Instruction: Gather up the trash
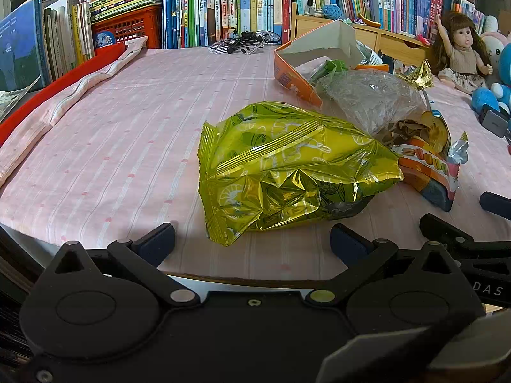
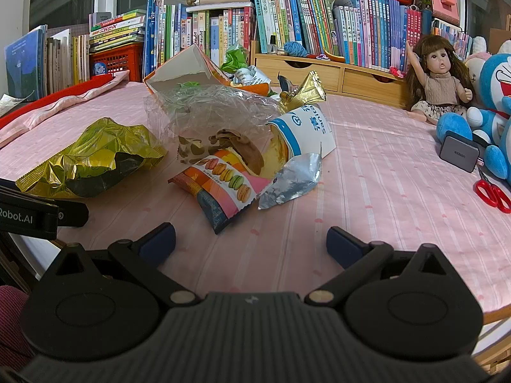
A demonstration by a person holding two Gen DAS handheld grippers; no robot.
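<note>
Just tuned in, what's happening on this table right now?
A person holds two claws over a pile of snack trash on the pink tablecloth. The left claw is open, facing the yellow bag. The right claw is open, facing the macaron wrapper. Nothing is gripped yet.

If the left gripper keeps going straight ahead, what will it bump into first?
Most likely the yellow-green snack bag. It lies right ahead of the open left gripper, between its fingers' line, nothing in between. How far off is hard to judge.
</note>
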